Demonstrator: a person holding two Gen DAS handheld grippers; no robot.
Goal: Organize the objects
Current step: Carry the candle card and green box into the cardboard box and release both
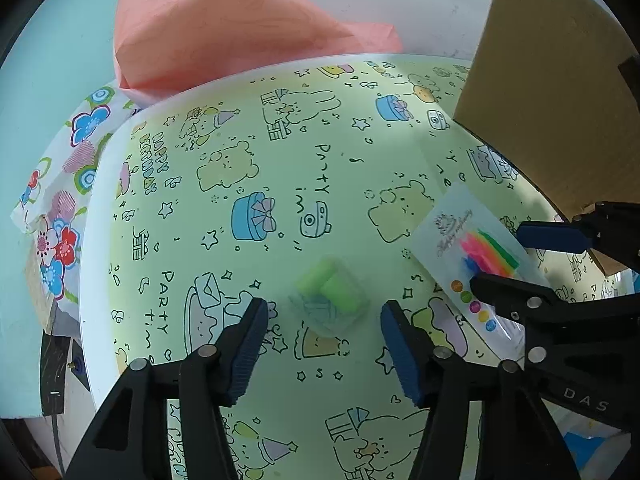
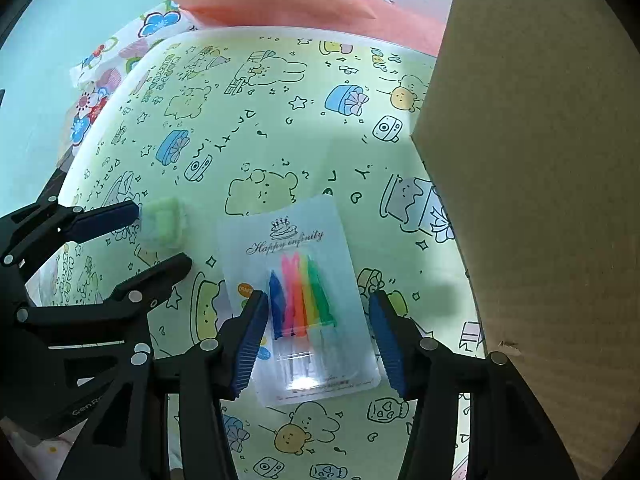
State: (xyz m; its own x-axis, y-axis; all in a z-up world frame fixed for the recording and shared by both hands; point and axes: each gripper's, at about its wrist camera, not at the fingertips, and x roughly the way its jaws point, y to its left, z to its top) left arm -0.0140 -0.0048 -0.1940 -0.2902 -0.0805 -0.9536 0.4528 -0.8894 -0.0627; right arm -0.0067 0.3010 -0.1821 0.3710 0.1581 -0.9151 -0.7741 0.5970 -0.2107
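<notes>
A small clear pack with green pieces inside [image 1: 330, 300] lies on the green party-print sheet [image 1: 280, 184]. My left gripper [image 1: 324, 344] is open just above and in front of it, one finger on each side. A blister pack of coloured candles [image 2: 304, 300] lies on the same sheet. My right gripper [image 2: 318, 340] is open around its lower half, apart from it. The candle pack also shows in the left wrist view [image 1: 472, 248], with the right gripper [image 1: 508, 256] open over it. The left gripper [image 2: 156, 236] shows in the right wrist view beside the green pack [image 2: 162, 222].
A brown cardboard box [image 2: 540, 160] stands at the right, close to the candle pack. Pink tissue paper [image 1: 224, 28] lies at the far edge of the sheet. A flower-print paper [image 1: 68, 184] sticks out at the left.
</notes>
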